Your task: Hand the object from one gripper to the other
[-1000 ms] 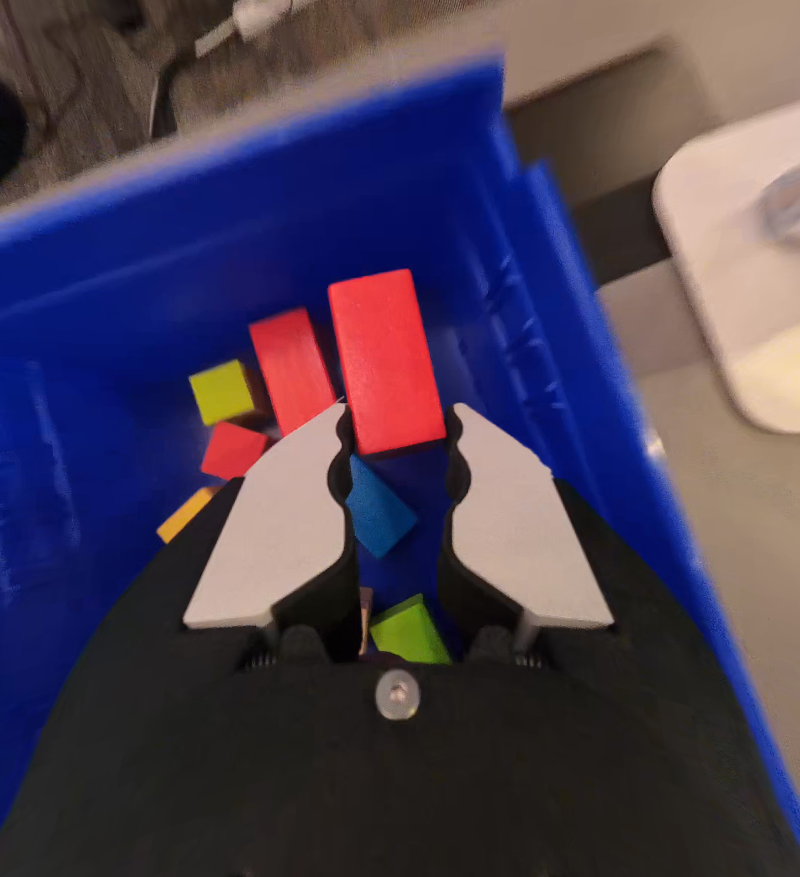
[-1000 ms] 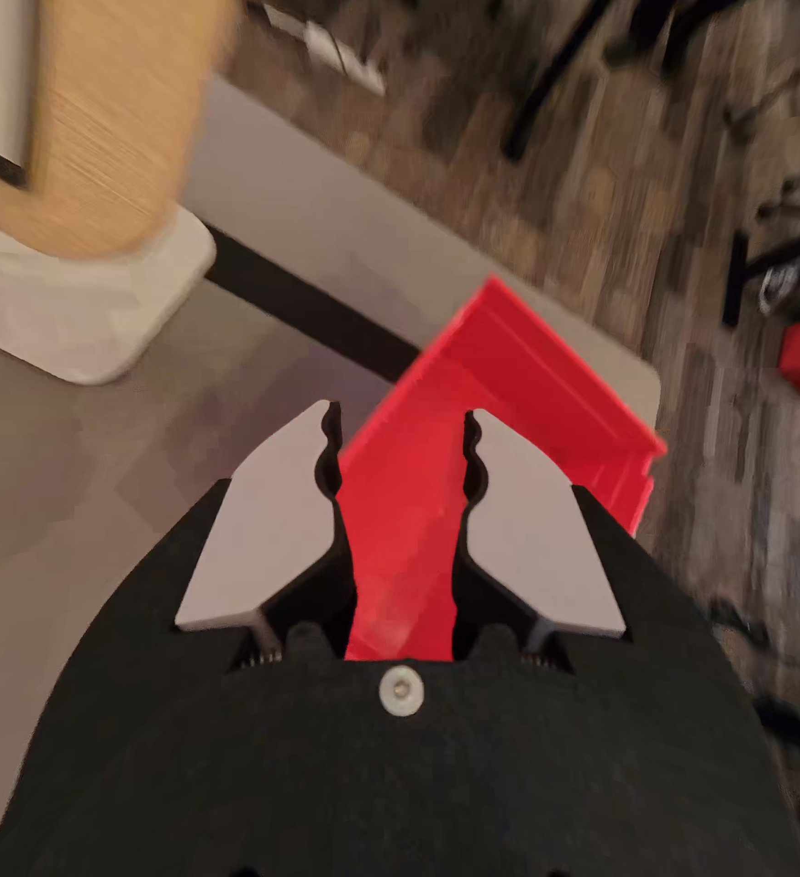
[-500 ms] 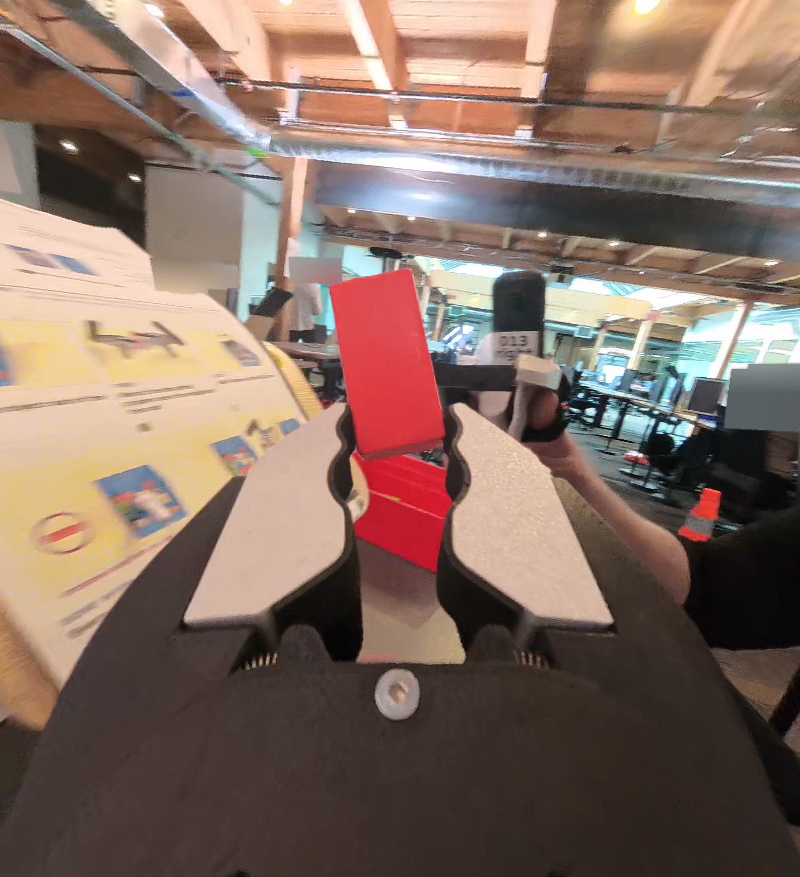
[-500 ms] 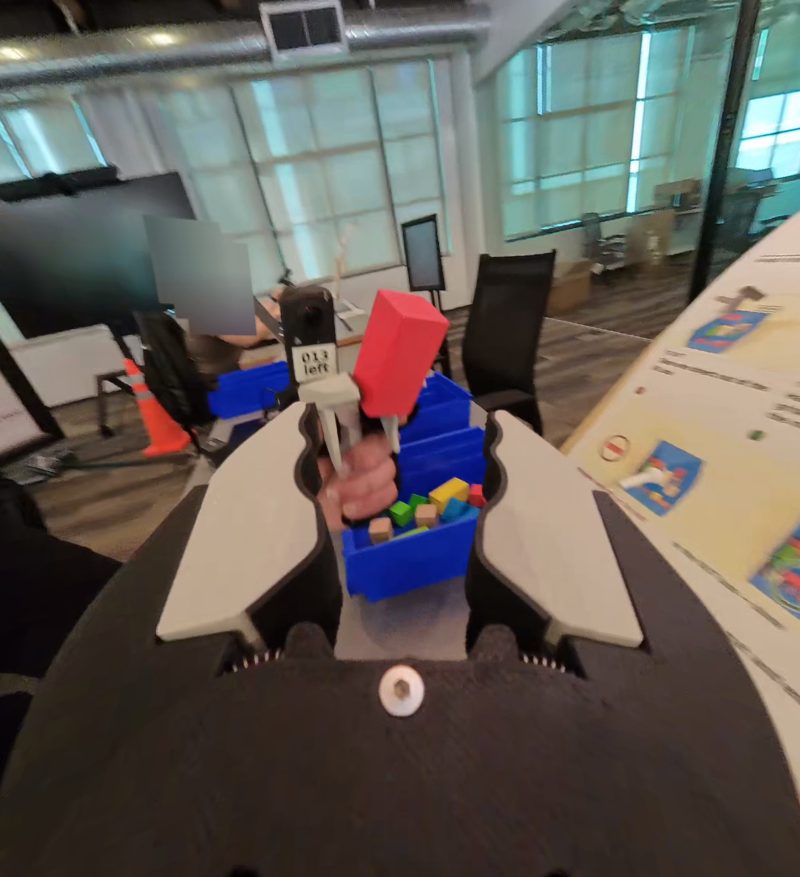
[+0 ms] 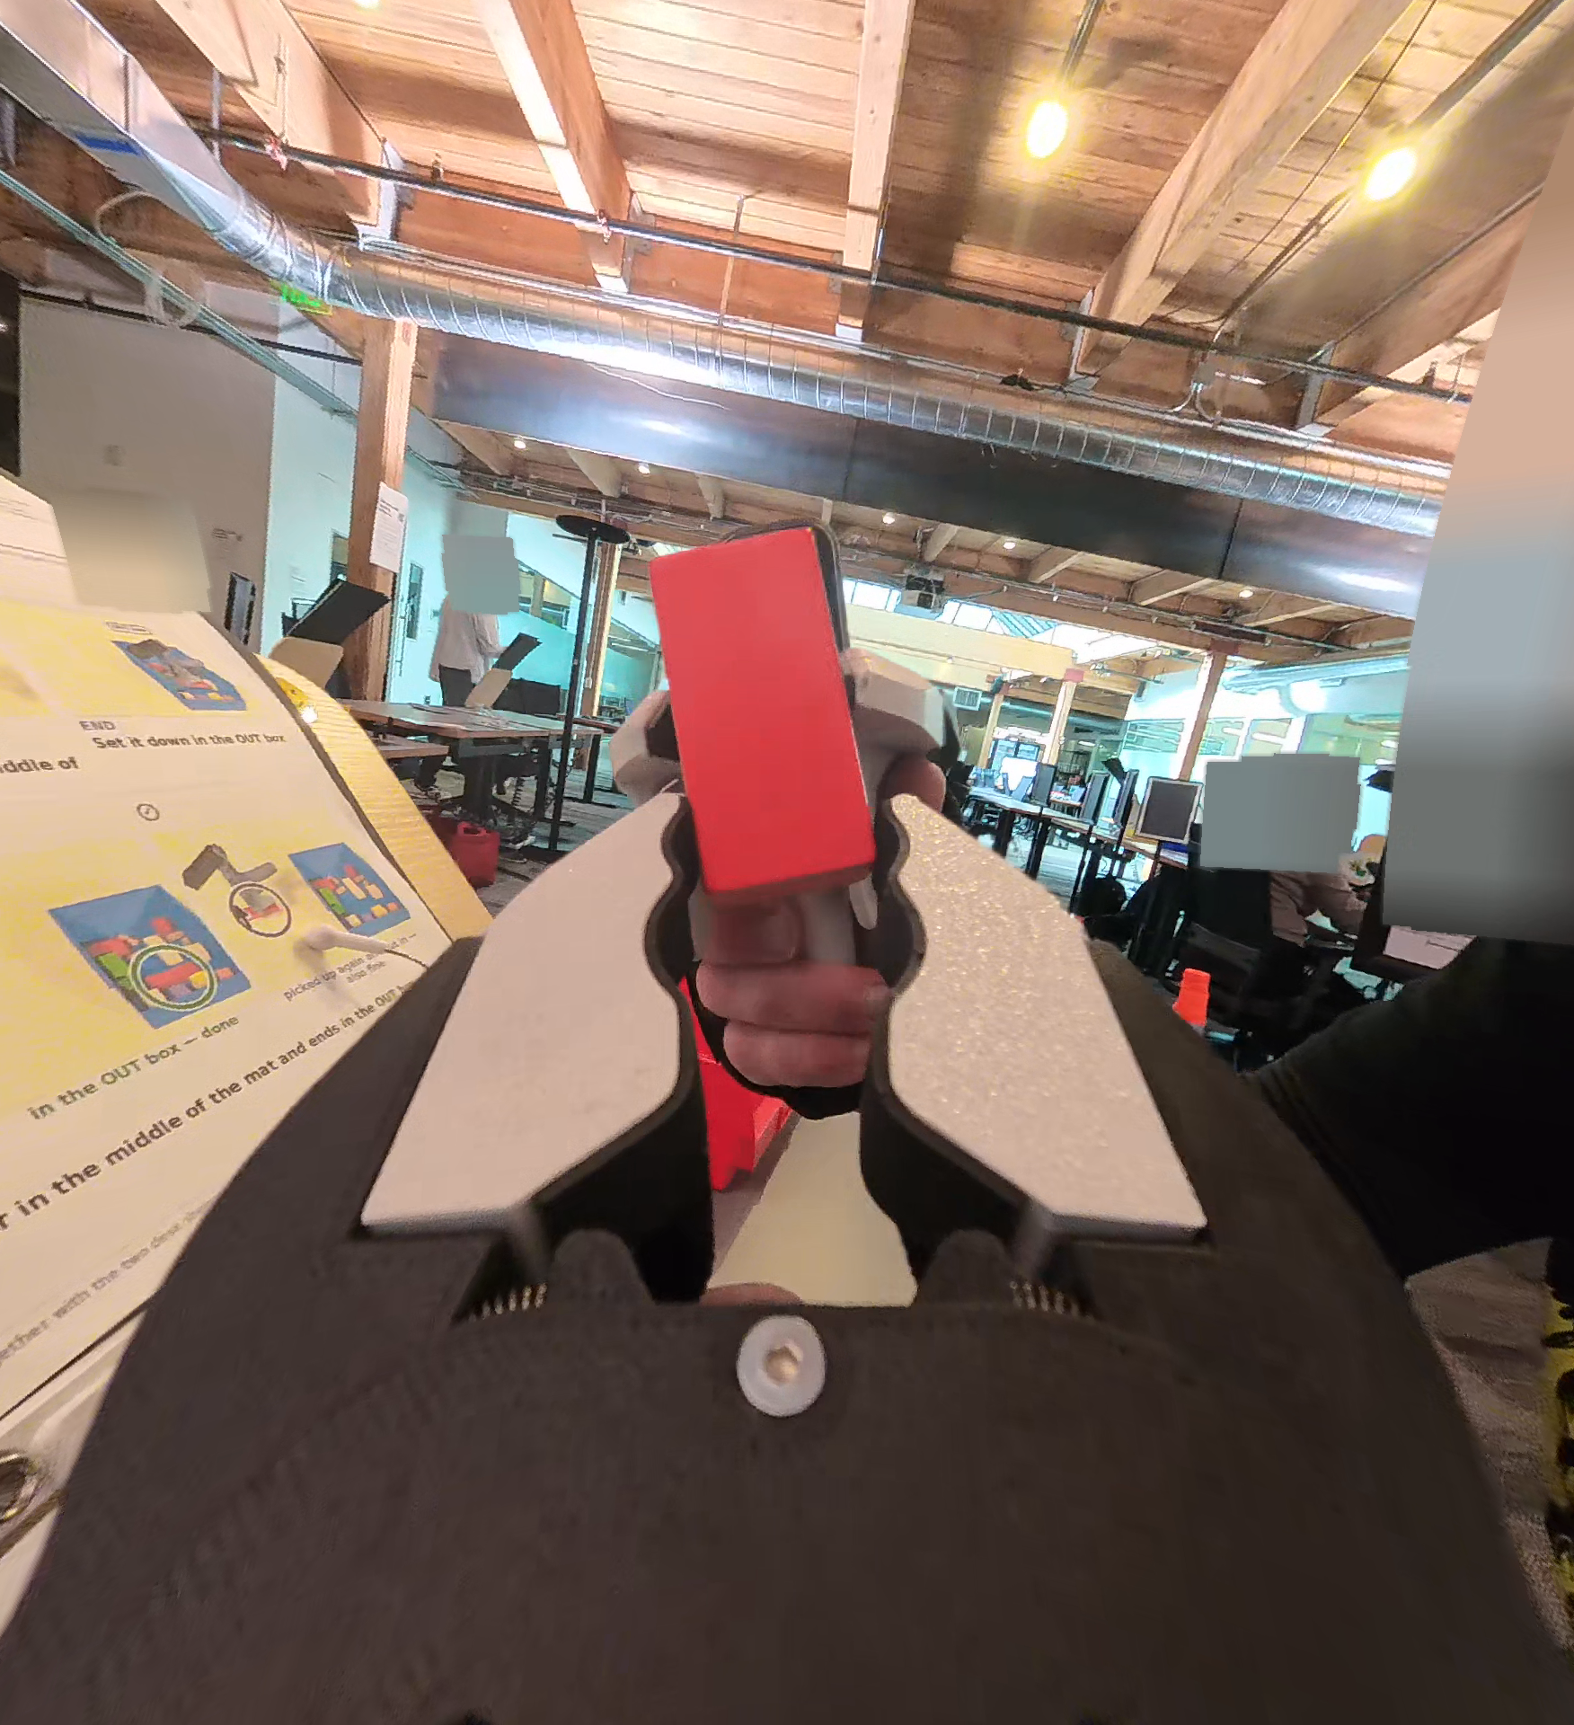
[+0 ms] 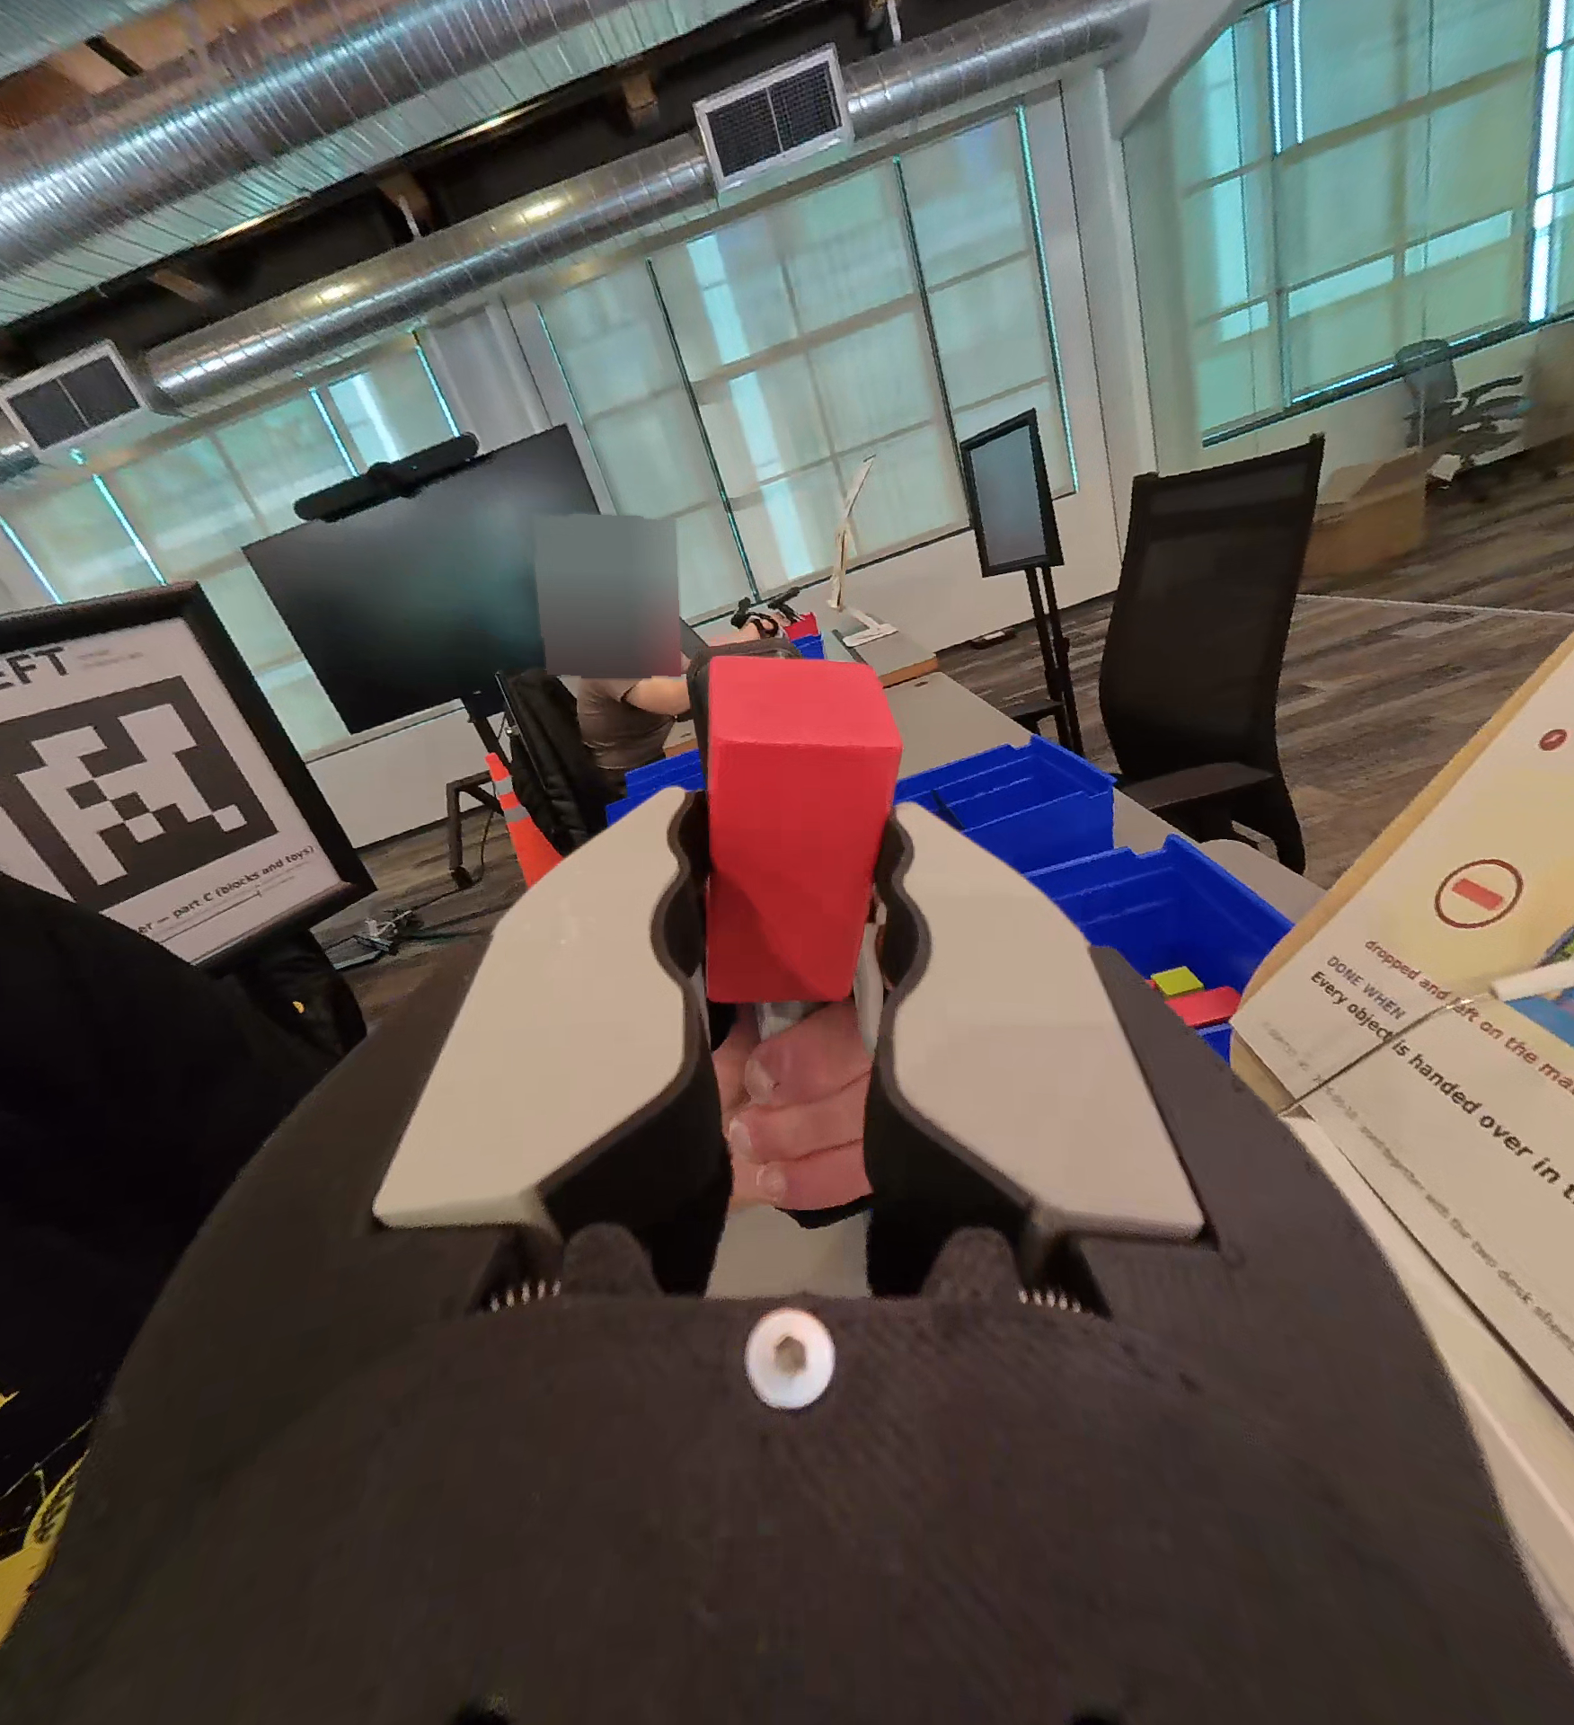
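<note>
Between both pairs of tongs at once sits the red block (image 5: 760, 709), held up in mid-air above the bench, and that's the big news. Starting at nine o'clock in the left wrist view, a yellow instruction sheet (image 5: 139, 896) leans in; at the centre the left tongs (image 5: 779, 845) stay clamped on the block's lower end, just as they were a second ago when they lifted it out of the blue bin. Behind the block, towards twelve o'clock, the other gripper's grey fingers (image 5: 895, 695) wrap its far end. Over to the right wrist view: the right tongs (image 6: 788, 873), gaping wide half a second ago with the block well clear, have now closed onto the red block (image 6: 797, 821), pads snug on both flanks. At three o'clock the blue bins (image 6: 1166, 896) wait. So it's a double grip: the handover looks ready, and a left release should complete it.
</note>
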Demonstrator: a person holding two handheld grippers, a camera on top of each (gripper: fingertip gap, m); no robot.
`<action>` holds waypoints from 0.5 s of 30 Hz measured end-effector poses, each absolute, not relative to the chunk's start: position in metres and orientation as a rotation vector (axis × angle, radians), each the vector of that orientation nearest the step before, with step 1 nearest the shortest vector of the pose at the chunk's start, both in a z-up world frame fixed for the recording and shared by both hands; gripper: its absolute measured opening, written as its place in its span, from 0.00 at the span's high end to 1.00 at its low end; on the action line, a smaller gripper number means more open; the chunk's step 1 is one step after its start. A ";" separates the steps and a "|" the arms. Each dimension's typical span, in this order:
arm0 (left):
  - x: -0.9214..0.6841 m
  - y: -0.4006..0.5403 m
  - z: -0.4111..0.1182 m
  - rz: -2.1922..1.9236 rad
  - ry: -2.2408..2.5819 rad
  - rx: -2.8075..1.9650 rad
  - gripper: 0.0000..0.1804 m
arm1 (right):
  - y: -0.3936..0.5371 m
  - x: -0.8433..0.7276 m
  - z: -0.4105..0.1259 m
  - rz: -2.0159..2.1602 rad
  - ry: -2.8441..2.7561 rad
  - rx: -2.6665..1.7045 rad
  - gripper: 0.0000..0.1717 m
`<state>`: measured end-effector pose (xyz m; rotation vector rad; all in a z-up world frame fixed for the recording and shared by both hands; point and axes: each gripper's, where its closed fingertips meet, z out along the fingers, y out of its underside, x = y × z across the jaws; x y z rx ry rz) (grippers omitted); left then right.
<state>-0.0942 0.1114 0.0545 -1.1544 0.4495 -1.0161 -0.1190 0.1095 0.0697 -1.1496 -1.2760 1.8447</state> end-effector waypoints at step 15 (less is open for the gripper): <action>-0.137 0.110 0.058 -0.870 0.412 -1.197 1.00 | 0.339 0.128 -0.012 0.524 -1.078 -2.001 0.81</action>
